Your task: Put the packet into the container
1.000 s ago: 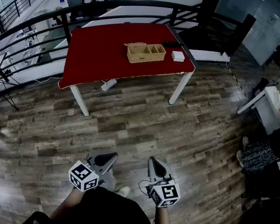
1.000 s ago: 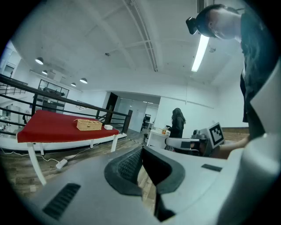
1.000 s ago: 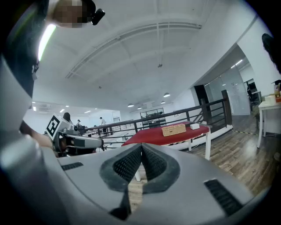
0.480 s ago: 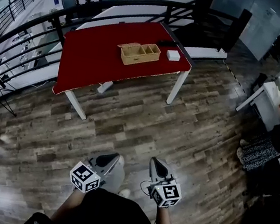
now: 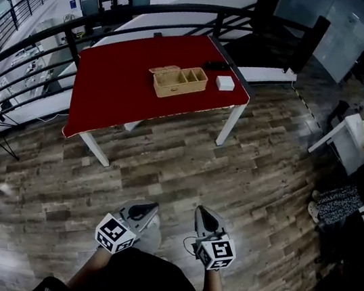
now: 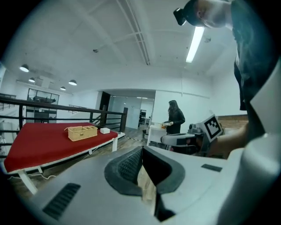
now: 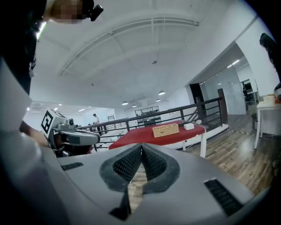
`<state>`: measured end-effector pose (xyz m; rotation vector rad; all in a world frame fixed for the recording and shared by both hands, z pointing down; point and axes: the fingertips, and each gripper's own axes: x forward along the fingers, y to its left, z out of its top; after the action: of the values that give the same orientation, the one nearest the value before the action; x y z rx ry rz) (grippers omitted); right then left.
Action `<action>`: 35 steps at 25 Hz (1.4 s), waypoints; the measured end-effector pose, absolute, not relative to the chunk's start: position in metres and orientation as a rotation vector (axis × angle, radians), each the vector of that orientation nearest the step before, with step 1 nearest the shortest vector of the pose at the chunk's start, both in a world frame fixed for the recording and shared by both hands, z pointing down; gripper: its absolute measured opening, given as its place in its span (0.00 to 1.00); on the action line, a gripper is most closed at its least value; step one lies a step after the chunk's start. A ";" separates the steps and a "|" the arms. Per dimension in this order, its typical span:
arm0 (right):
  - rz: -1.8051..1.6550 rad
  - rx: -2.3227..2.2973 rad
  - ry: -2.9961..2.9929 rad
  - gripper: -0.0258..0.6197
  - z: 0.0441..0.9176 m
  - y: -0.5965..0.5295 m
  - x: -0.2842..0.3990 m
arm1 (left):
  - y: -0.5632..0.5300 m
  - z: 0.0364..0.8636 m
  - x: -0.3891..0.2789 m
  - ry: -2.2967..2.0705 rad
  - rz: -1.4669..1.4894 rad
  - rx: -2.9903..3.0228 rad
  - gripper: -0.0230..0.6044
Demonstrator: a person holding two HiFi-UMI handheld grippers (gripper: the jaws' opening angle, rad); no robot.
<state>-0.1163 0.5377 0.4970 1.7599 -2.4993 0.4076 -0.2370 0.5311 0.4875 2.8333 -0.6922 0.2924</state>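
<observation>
A wicker container (image 5: 178, 81) with several compartments stands on the red table (image 5: 123, 84), far ahead of me across the wooden floor. A small white packet (image 5: 225, 82) lies on the table just right of the container. Both grippers hang low and close to my body, far from the table. My left gripper (image 5: 148, 207) is shut with nothing in it, and so is my right gripper (image 5: 201, 211). The left gripper view shows the container (image 6: 82, 132) and packet (image 6: 104, 130) beyond the shut left gripper (image 6: 142, 151). The right gripper view shows the container (image 7: 165, 129) and packet (image 7: 189, 126) beyond the shut right gripper (image 7: 141, 149).
A black railing (image 5: 48, 38) curves behind and left of the table. A dark flat object (image 5: 215, 64) lies at the table's far edge. A white side table (image 5: 351, 137) stands at the right, where a person (image 6: 175, 118) stands. Wooden floor lies between me and the table.
The table and container have shifted lower in the head view, a little nearer. The left gripper has moved slightly to the right. Both grippers stay shut.
</observation>
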 end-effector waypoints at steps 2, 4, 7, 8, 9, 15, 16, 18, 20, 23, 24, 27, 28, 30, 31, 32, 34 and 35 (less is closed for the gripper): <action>0.398 1.762 -2.503 0.07 0.493 0.516 -0.115 | 0.511 0.487 -0.233 -0.683 0.317 2.854 0.05; 0.391 1.770 -2.499 0.07 0.488 0.494 -0.113 | 0.488 0.482 -0.230 -0.673 0.307 2.858 0.05; 0.388 1.771 -2.492 0.07 0.483 0.463 -0.108 | 0.456 0.476 -0.226 -0.671 0.288 2.849 0.05; 0.390 1.772 -2.487 0.07 0.482 0.453 -0.107 | 0.446 0.475 -0.226 -0.673 0.287 2.847 0.05; 0.391 1.774 -2.482 0.07 0.481 0.443 -0.105 | 0.435 0.475 -0.226 -0.675 0.286 2.846 0.05; 0.369 1.783 -2.477 0.07 0.475 0.397 -0.105 | 0.385 0.472 -0.226 -0.667 0.263 2.840 0.05; 0.364 1.783 -2.476 0.07 0.474 0.390 -0.105 | 0.379 0.472 -0.226 -0.664 0.264 2.840 0.05; 0.347 1.783 -2.471 0.07 0.471 0.375 -0.104 | 0.366 0.471 -0.224 -0.655 0.260 2.836 0.05; 0.337 1.798 -2.463 0.07 0.469 0.361 -0.102 | 0.354 0.472 -0.224 -0.645 0.257 2.832 0.05; 0.341 1.828 -2.457 0.07 0.469 0.343 -0.100 | 0.335 0.473 -0.224 -0.634 0.261 2.839 0.05; 0.344 1.831 -2.455 0.07 0.470 0.337 -0.100 | 0.329 0.473 -0.224 -0.631 0.260 2.843 0.05; 0.355 1.842 -2.445 0.07 0.475 0.323 -0.104 | 0.311 0.480 -0.231 -0.634 0.268 2.835 0.05; 0.362 1.851 -2.439 0.07 0.478 0.319 -0.105 | 0.307 0.483 -0.234 -0.636 0.273 2.829 0.05; 0.373 1.861 -2.432 0.07 0.480 0.314 -0.106 | 0.300 0.488 -0.238 -0.638 0.277 2.819 0.05; 0.374 1.861 -2.429 0.07 0.480 0.311 -0.106 | 0.297 0.489 -0.239 -0.638 0.275 2.814 0.05; 0.371 1.860 -2.424 0.07 0.479 0.308 -0.106 | 0.294 0.489 -0.239 -0.635 0.270 2.811 0.05; 0.364 1.864 -2.408 0.07 0.479 0.302 -0.103 | 0.289 0.490 -0.237 -0.624 0.258 2.806 0.05; 0.361 1.869 -2.401 0.07 0.479 0.299 -0.101 | 0.287 0.491 -0.237 -0.618 0.255 2.804 0.05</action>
<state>-0.1007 0.2993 0.4791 1.8686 -2.4008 0.3606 -0.2367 0.2872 0.4909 2.8044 -0.6181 0.2553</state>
